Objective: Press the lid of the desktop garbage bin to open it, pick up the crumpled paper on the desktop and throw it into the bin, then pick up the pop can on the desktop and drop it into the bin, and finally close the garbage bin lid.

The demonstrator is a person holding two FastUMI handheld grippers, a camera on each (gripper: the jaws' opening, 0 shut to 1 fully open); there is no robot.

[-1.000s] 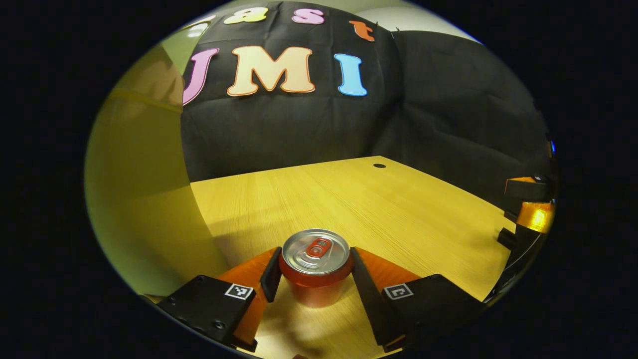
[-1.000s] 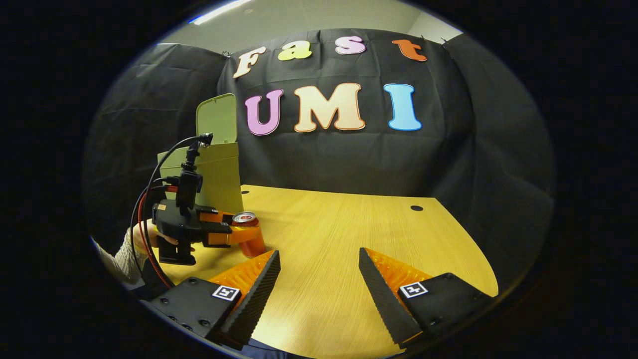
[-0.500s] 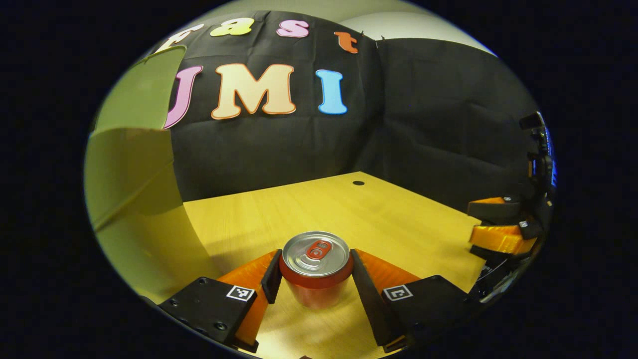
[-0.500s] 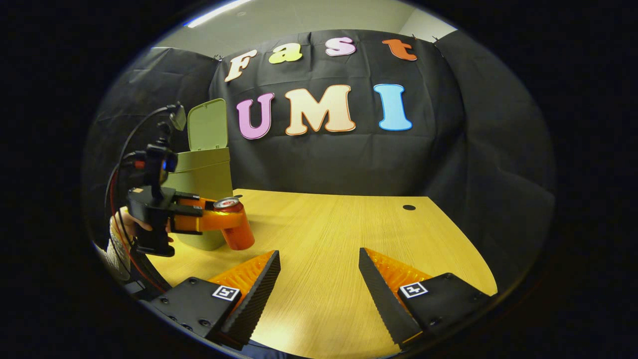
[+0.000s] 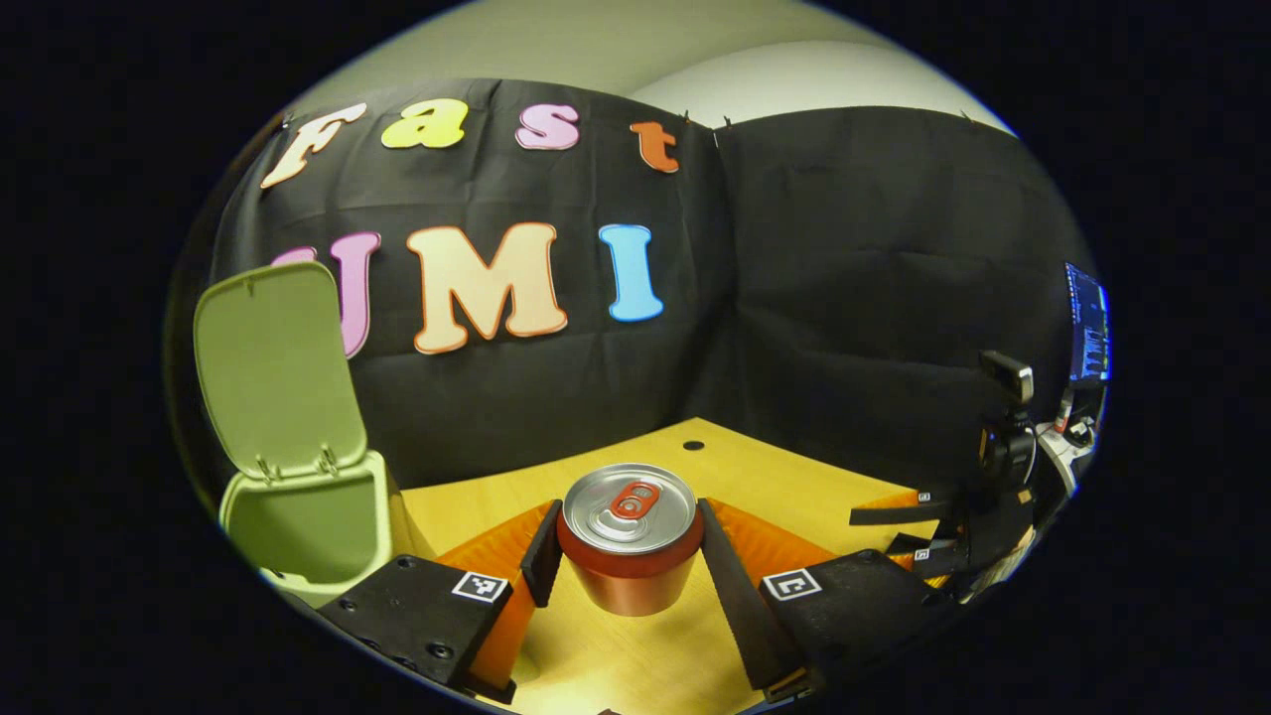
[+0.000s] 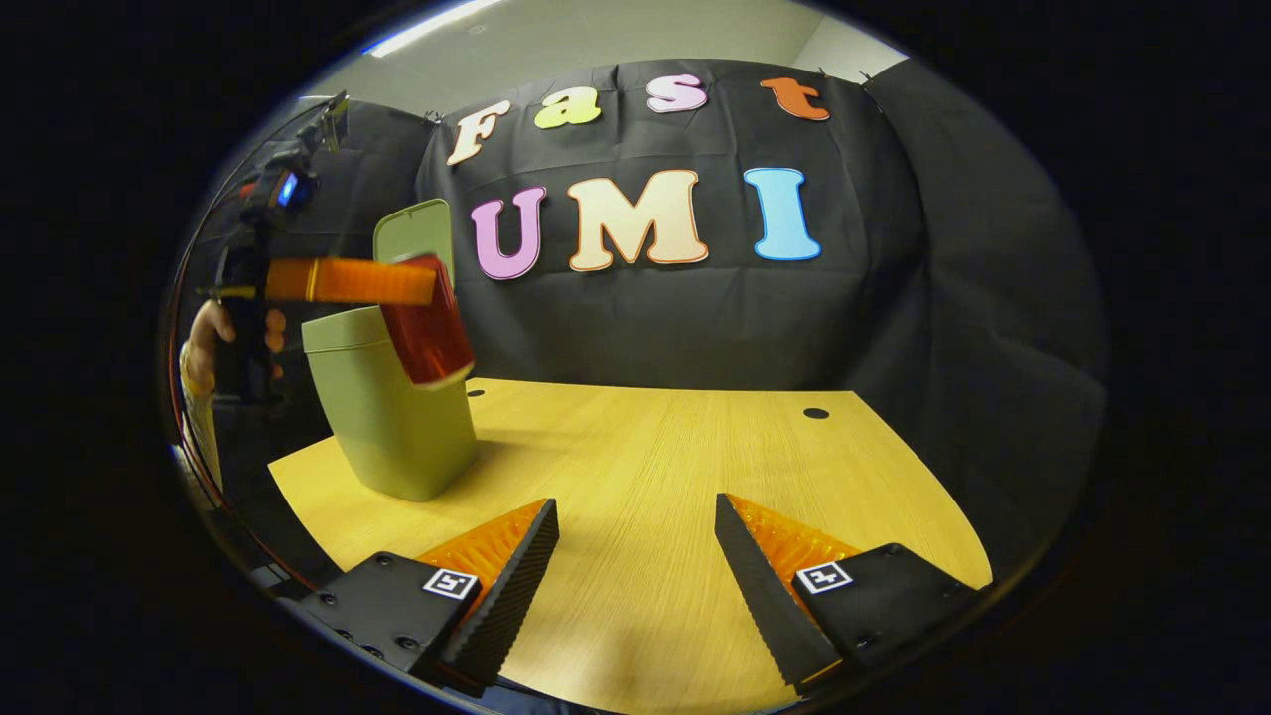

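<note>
My left gripper (image 5: 624, 541) is shut on the red pop can (image 5: 629, 538), whose silver top faces the camera. The can hangs well above the wooden table (image 5: 794, 487). The green bin (image 5: 308, 521) stands low at the left in the left gripper view, its lid (image 5: 278, 367) raised upright and its mouth dark inside. In the right gripper view the left gripper (image 6: 343, 281) holds the can (image 6: 427, 323) at about rim height beside the bin (image 6: 392, 407), to its right. My right gripper (image 6: 635, 556) stands open over the table's near edge with nothing between its fingers.
A person's hand (image 6: 204, 343) holds the left gripper's handle left of the bin. The table (image 6: 655, 457) has a small round hole (image 6: 815, 413) near its back right. The right gripper (image 5: 933, 531) appears at the right edge of the left gripper view.
The left gripper has lifted the can from table height up to the bin's rim level. The bin's open mouth and lid have come into the left gripper view. The right gripper has stayed put.
</note>
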